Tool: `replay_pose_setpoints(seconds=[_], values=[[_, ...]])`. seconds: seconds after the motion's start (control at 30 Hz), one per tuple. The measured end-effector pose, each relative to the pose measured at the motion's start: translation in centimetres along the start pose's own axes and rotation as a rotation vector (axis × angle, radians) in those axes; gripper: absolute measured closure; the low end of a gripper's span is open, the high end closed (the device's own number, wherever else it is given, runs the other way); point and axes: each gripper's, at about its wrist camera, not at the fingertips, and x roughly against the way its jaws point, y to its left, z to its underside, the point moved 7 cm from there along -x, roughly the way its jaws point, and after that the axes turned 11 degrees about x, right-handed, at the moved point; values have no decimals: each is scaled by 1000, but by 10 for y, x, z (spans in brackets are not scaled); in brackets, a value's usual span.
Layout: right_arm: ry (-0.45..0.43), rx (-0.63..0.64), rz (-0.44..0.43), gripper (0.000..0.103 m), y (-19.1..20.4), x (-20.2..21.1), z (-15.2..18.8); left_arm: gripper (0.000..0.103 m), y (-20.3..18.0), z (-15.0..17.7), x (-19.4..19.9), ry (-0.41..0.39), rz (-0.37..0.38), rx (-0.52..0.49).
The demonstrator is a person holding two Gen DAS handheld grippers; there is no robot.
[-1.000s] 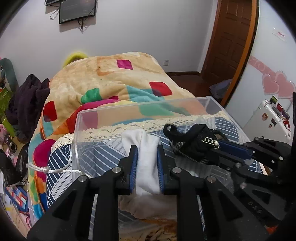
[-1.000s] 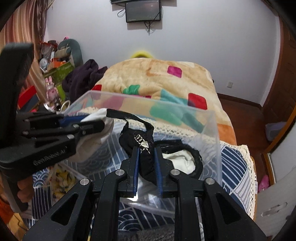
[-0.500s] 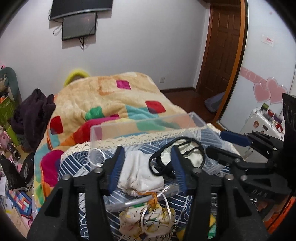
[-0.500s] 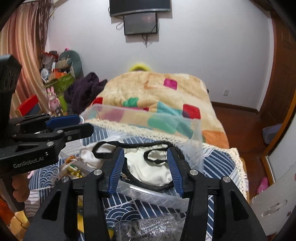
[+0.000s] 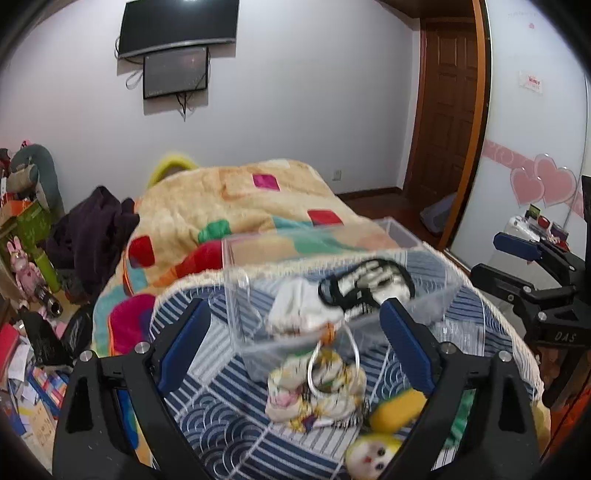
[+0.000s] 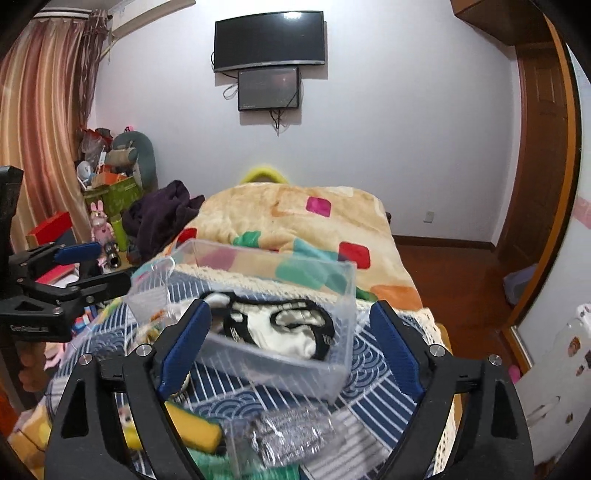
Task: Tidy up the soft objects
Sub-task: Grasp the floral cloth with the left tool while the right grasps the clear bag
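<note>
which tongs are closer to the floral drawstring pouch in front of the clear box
Left. The floral pouch lies right between the open left tongs. The right tongs are open over the clear box, off to the pouch's right.

Pretty evenly lit room, kinda cool indoor light with no harsh shadows, a bright glare spot on the wall TV [image 5: 179,27], heavy fisheye bending plus black vignette in the corners, and motion blur smearing the clear plastic box [image 6: 258,325] and the stuff near the bottom.
</note>
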Motion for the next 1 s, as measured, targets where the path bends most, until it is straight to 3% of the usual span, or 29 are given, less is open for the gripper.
replay_pose_setpoints(seconds=[0.23,0.43,0.53,0.67,0.8,1.0], values=[[57,-23,-8,16,2,-1,39,9,22,48,-22,109,-40,42],[160,-63,-4,16,-3,-16,74,11,33,73,-40,153,-63,86],[202,-86,-15,16,-6,-23,89,29,36,78,-47,187,-59,113],[245,-121,-34,16,-11,-28,104,39,37,77,-51,197,-46,127],[255,-171,-87,19,-12,-29,111,61,35,81,-56,225,-38,126],[251,-240,-197,52,-3,-28,116,84,30,85,-57,243,-30,108]])
